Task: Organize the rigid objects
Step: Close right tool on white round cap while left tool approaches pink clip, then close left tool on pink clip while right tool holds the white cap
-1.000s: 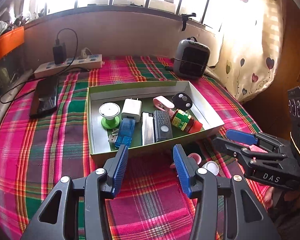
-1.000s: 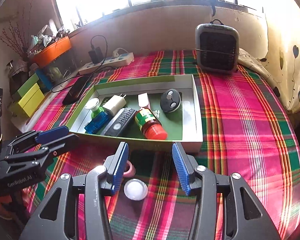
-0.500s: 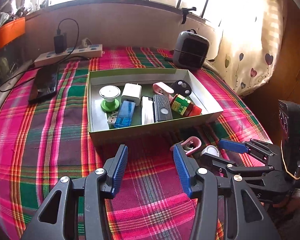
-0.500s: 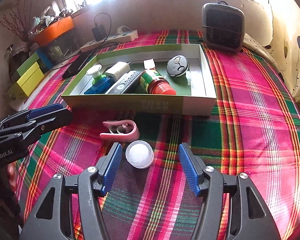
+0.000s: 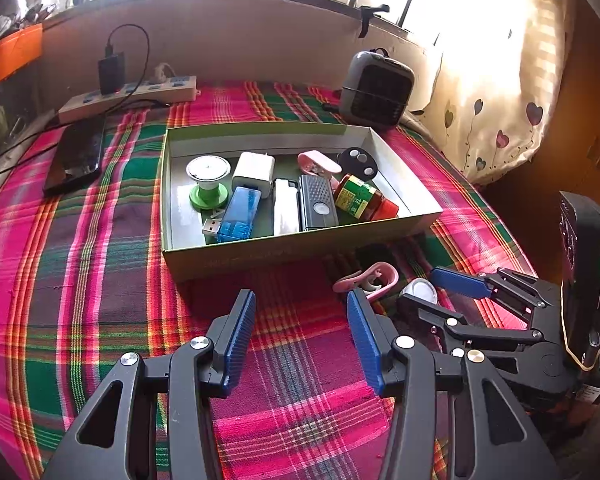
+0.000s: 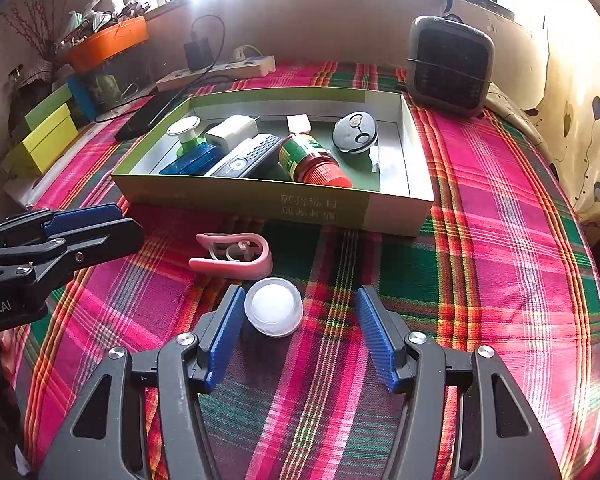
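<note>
We find the right gripper (image 6: 300, 332), jaws just narrowing but not gripping, straddling the small white translucent round cap (image 6: 273, 306) on the plaid cloth, off-centre against one pad; closing may roll it away. Left gripper (image 5: 302, 336) spread, empty

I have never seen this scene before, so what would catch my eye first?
The bright pink-and-green plaid cloth covers everything. In the middle stands a green cardboard box filled with small items, including a red-capped bottle. Nearer, a white round cap lies between the right tongs, beside a pink clip.
</note>
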Available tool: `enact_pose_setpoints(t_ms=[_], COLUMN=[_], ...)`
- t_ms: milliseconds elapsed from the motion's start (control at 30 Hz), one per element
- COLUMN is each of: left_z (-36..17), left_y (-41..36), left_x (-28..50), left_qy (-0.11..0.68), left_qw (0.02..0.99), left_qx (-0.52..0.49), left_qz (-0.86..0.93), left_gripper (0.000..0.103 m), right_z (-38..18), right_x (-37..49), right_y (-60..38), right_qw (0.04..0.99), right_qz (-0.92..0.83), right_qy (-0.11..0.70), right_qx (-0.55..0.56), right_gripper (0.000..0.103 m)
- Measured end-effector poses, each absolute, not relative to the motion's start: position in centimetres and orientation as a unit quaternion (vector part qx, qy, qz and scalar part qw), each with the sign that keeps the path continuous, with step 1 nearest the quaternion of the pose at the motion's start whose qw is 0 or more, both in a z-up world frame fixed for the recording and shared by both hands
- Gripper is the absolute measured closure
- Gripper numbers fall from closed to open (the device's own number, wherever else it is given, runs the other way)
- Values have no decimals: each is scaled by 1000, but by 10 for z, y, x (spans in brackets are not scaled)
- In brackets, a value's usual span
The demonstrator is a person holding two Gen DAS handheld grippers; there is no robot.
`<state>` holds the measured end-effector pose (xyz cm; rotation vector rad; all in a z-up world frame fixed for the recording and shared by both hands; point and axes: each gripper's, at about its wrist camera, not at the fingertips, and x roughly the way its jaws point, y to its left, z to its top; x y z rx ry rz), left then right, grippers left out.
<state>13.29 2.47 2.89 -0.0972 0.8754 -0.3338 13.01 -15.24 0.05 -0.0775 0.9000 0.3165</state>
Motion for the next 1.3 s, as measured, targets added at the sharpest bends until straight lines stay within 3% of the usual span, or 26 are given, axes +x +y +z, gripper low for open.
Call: enact_pose_setpoints(t_ms=[33,200,1300], left_z=[29,28,8], left_y=[24,16,-50], left_x=[133,138,157], left_qy=[422,425,452], left_qw=[890,887,859], left_qx=[-47,-43,58], left_qz=[-164,-174,-233], left_gripper=[56,56,56], right_z=[1,0,2], right_x=[130,130,124], right_y=[-153,-159,-202], right_qw=[888,889,893], right_qz=[151,149,136], right_qy=[433,431,429], right_qx=[-37,-35,15], right_gripper=[61,74,75])
